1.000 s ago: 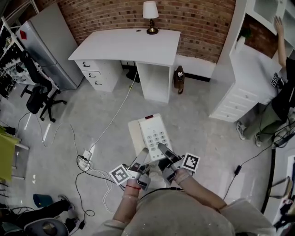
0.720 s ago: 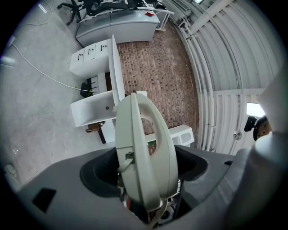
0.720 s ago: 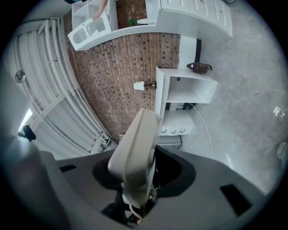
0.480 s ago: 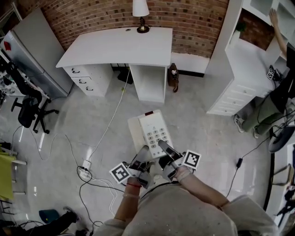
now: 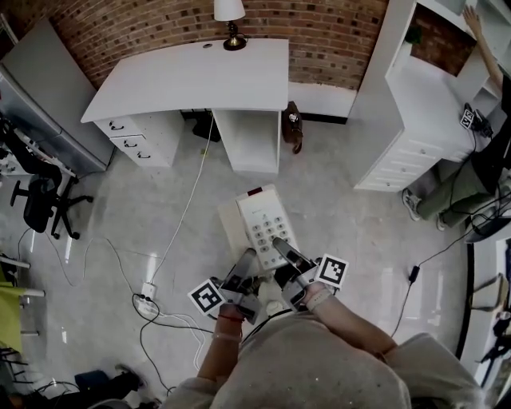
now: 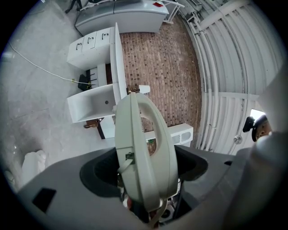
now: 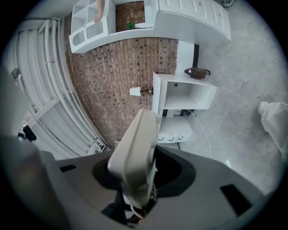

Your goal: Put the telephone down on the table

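Head view: telephone point(image 5: 259, 226) held over floor, near end clamped by left gripper point(image 5: 244, 264) and right gripper point(image 5: 281, 246); table point(image 5: 192, 76) far off; drop risked if tilted.

**Plastic, brick, gloss**

Saw smooth cream plastic on the phone point(image 5: 263, 228). Noted matt grey plastic on left gripper point(image 5: 243, 268) and right gripper point(image 5: 284, 250). Found rough red brick on the wall point(image 5: 160, 32), smooth white finish on the desk point(image 5: 192, 76), glossy sheen on the floor point(image 5: 104, 216).

The lamp point(image 5: 230, 9) is cut off at the top edge. The telephone point(image 5: 259, 224) has key markings too small to read.
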The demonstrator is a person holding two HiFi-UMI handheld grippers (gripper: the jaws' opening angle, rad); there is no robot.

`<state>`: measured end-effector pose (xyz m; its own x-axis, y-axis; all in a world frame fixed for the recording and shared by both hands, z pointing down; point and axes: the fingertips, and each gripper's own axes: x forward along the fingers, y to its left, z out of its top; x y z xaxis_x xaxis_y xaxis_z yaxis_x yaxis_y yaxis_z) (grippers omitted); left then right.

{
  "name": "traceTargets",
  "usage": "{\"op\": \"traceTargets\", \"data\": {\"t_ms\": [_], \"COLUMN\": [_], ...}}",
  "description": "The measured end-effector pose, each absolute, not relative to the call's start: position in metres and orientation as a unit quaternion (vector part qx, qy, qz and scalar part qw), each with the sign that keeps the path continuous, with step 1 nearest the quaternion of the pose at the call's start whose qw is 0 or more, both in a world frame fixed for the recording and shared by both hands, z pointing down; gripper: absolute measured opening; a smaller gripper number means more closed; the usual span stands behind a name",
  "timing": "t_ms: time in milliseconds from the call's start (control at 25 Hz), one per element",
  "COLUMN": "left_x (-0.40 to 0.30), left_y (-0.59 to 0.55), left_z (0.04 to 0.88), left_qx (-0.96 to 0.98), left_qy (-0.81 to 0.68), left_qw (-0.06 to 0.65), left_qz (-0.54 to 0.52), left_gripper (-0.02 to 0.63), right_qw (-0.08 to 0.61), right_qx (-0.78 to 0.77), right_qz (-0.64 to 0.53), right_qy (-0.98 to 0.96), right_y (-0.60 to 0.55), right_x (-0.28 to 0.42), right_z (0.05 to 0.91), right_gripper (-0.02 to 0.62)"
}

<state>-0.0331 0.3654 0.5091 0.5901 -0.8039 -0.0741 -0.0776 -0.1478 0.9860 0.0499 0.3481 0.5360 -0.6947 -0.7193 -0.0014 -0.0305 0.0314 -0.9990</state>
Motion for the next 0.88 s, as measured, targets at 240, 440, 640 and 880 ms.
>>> {"op": "traceTargets", "data": {"t_ms": [240,440,640,880], "left_x": [-0.040,-0.035,-0.033,-0.037], "left_y": [0.309,0.259,0.221,0.176], "left_z": [0.505,0.503,0.502,0.506], "left_qx": [0.686,0.688,0.680,0.672], "left_qy": [-0.328,-0.332,-0.337,-0.346], "left_qw": [0.560,0.553,0.560,0.560], "left_qz": [-0.329,-0.333,-0.332,-0.340], "left_gripper": [0.348,0.348,0.348,0.348], "right_qw": [0.264,0.259,0.251,0.235], "right_qx": [-0.268,-0.262,-0.261,-0.258], "right_qz": [-0.634,-0.632,-0.643,-0.650], "right_qy": [0.676,0.681,0.675,0.676], "right_y": [0.289,0.238,0.199,0.153], "right_x": [0.042,0.046,0.047,0.044], "right_z": [0.531,0.528,0.529,0.533], "right_gripper": [0.167,0.167,0.167,0.166]}}
